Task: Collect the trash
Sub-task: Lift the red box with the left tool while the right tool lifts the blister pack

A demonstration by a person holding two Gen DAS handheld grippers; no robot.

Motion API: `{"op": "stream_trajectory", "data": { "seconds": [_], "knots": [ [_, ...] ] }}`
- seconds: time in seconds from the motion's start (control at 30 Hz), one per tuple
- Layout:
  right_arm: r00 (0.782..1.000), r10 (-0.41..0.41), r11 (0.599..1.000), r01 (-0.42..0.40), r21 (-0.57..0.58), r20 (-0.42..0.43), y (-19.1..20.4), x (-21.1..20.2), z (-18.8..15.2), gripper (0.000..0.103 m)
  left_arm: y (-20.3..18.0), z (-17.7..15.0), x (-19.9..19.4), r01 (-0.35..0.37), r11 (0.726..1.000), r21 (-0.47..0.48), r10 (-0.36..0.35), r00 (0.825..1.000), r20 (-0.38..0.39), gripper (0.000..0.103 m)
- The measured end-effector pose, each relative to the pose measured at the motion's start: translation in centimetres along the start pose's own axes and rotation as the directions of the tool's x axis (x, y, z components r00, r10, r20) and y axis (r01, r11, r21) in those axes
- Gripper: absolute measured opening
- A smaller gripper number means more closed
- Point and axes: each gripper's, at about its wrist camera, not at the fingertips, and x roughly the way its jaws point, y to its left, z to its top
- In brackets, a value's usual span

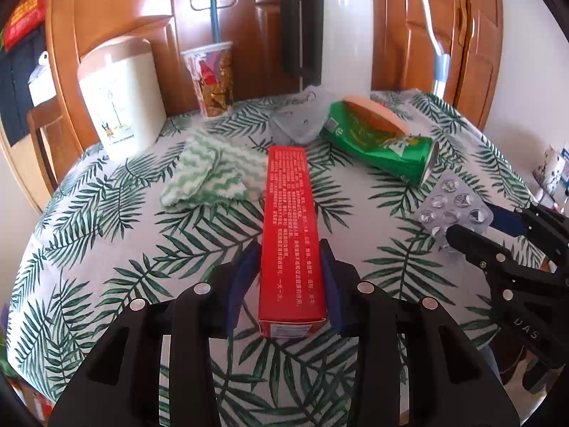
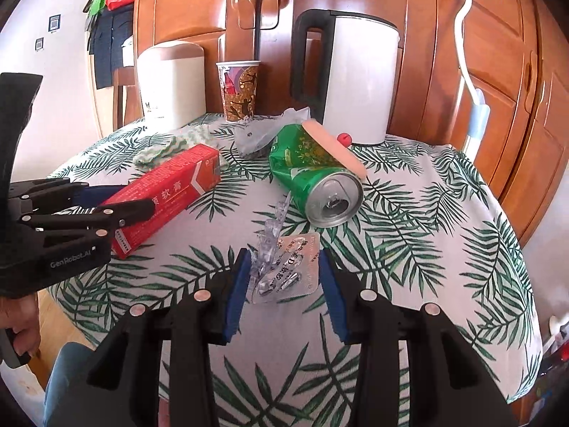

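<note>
A long red carton (image 1: pixel 290 227) lies along my left gripper (image 1: pixel 290 249); both blue pads press on its near end, so the gripper is shut on it. The right wrist view shows the same carton (image 2: pixel 170 192) at the left, its near end in the left gripper (image 2: pixel 131 197). My right gripper (image 2: pixel 283 254) is shut on a silver blister pack (image 2: pixel 288 270), which hangs tilted between the pads. The blister pack (image 1: pixel 451 203) and the right gripper (image 1: pixel 471 220) also appear at the right edge of the left wrist view. A crushed green can (image 2: pixel 313 178) lies on its side behind it.
The round table (image 1: pixel 106 249) has a leaf-print cloth. At the back stand a cream canister (image 1: pixel 121 96), a paper cup (image 1: pixel 213 78) and a white kettle (image 1: pixel 341 35). A green-white rag (image 1: pixel 206 174) and crumpled clear plastic (image 1: pixel 302 117) lie mid-table. Wooden cabinets rise behind.
</note>
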Motion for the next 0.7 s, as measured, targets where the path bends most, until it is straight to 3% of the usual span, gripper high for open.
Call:
{"op": "stream_trajectory", "data": {
  "seconds": [0.23,0.7],
  "knots": [
    [1.000,0.000,1.000,0.000,0.000,-0.007,0.1,0.3,0.0,0.039,0.0,-0.1,0.7,-0.013,1.000,0.022,0.014,1.000,-0.019,0.037],
    [0.997,0.056,0.998,-0.057,0.025,0.045,-0.1,-3.0,-0.3,0.038,0.8,-2.0,-1.3,0.081,0.996,-0.038,-0.079,0.996,0.045,0.036]
  ]
}}
